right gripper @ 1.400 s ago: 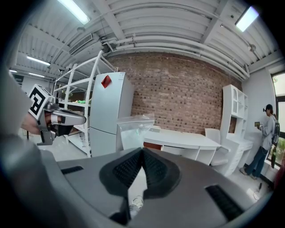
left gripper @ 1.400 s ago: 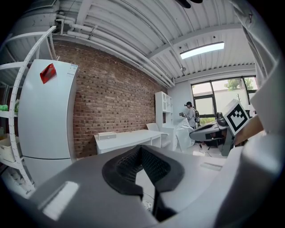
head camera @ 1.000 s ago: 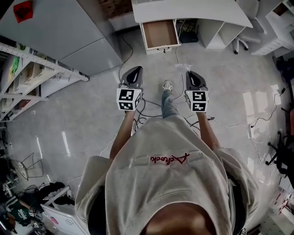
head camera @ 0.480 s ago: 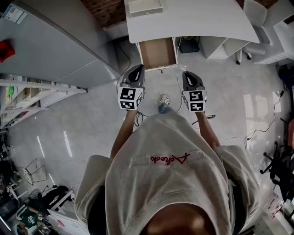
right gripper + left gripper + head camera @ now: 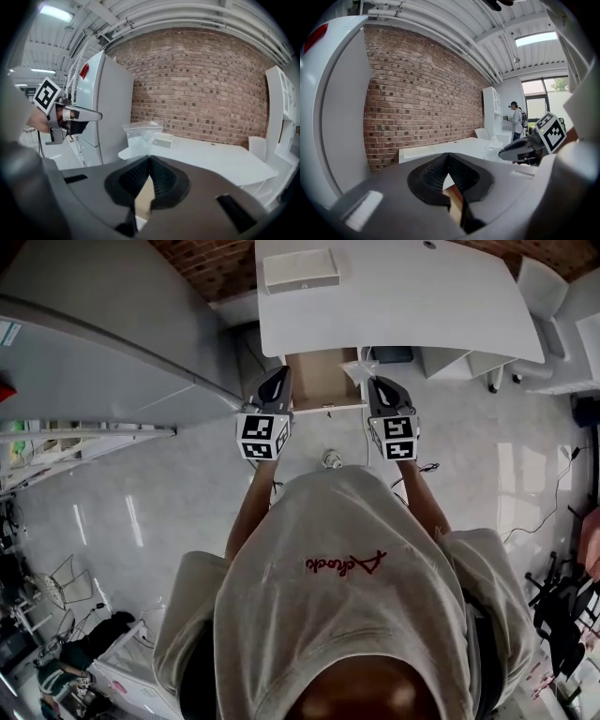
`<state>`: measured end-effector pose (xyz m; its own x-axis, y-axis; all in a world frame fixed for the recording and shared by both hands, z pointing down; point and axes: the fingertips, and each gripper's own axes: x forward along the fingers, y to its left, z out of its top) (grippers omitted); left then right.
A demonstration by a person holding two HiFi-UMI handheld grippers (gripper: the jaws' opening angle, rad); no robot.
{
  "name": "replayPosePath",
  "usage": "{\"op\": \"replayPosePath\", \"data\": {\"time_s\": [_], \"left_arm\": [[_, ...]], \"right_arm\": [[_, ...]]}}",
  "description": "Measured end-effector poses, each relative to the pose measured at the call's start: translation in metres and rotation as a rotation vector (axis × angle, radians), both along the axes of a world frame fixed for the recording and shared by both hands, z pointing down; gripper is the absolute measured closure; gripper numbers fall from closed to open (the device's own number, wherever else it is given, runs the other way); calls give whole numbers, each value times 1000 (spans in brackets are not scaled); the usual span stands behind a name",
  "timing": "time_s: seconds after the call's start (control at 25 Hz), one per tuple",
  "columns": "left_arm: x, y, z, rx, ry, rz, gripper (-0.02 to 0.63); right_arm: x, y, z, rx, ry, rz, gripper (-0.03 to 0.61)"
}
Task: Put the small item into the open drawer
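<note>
You had clear bag [image 5: 142,133] pinched in right gripper [image 5: 150,159] fingers; left gripper [image 5: 448,157] fingers closed, empty. Best bet was centring bag low over open drawer [image 5: 314,382] before release.

Arms forward, level; left gripper [image 5: 282,375] fingers together; right gripper [image 5: 376,382] fingers pinch bag [image 5: 142,132].

Contents of bag [image 5: 142,133] too blurred, drawer [image 5: 319,381] partly covered
</note>
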<state>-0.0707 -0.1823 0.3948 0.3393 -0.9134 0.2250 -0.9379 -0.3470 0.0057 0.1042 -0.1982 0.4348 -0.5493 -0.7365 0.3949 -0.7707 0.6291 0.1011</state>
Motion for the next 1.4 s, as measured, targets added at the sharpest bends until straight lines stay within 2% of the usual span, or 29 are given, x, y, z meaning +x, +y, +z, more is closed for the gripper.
{"op": "replayPosePath", "data": {"time_s": [0.32,0.92,1.4], "left_arm": [[-20,-3,11,-53,-3,-45,604],[-42,-17,30,-104,-2,-17,604],[-63,-21,78,-190,9,-28,604]], "right_arm": [[-23,-21,11,-30,-19,-35,566],[-29,-34,23,-78,9,6,566],[-38,-37,72,-167,48,5,566]]}}
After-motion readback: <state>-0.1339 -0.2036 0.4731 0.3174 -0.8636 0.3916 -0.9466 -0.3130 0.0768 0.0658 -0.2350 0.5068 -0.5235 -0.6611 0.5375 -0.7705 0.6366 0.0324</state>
